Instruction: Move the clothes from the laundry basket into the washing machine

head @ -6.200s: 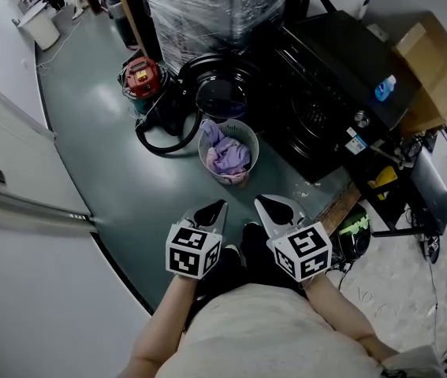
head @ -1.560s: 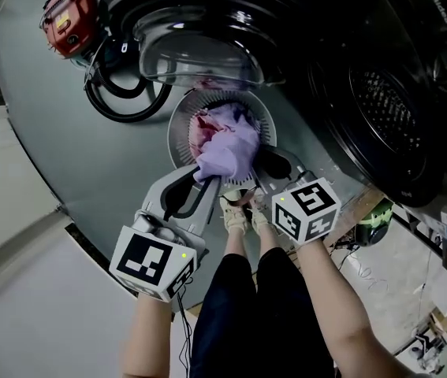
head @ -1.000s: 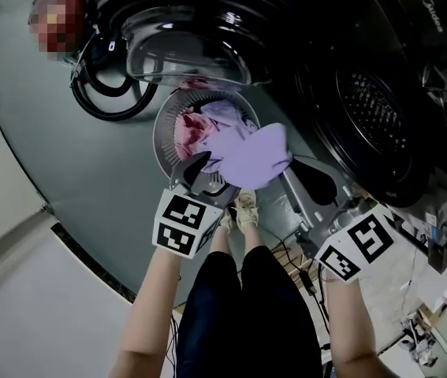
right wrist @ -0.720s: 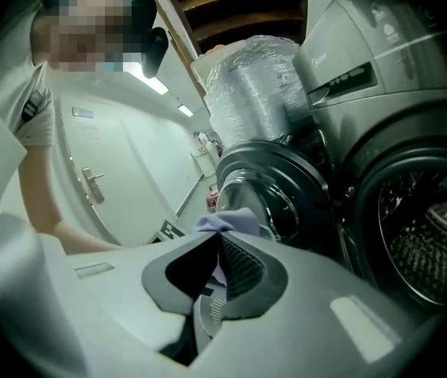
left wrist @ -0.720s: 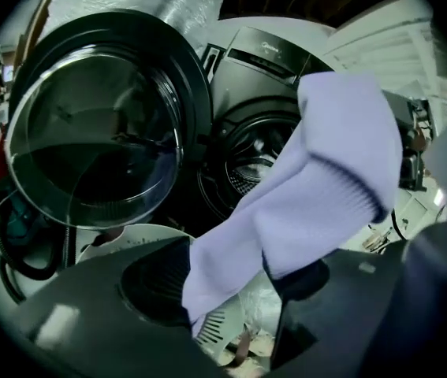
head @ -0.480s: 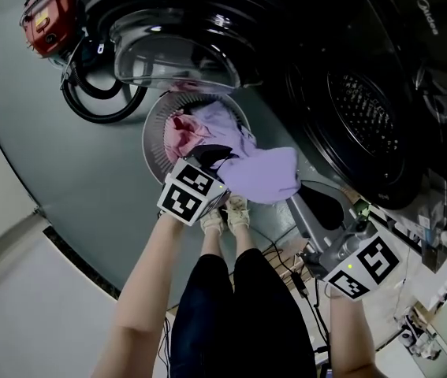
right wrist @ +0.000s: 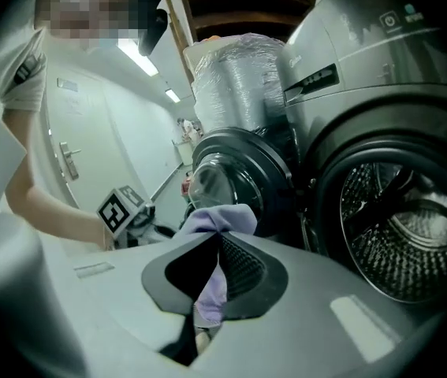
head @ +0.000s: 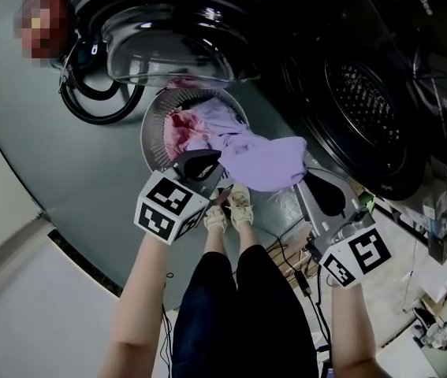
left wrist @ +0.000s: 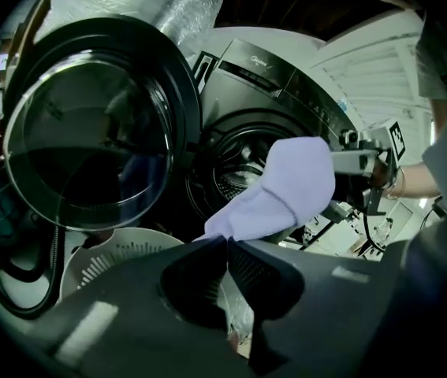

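Lavender cloth: one garment (head: 264, 164) hangs stretched between your two tongs. Your left tongs (head: 204, 161) are closed tight on one end, and your right tongs (head: 311, 178) are closed on the other. Just beyond, the white laundry basket (head: 150, 128) sits on the floor, holding pink and lilac clothes (head: 182, 124). Farther off, the black washing machine (head: 365, 93) stands with its door (head: 168, 50) open.

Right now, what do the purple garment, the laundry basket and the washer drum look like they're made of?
Purple garment: soft matte fabric, knit or woven; it drapes and folds.
Laundry basket: probably moulded plastic, pale grey, with slotted walls.
Drum: apparently perforated metal, perhaps stainless steel, with a dull shine.
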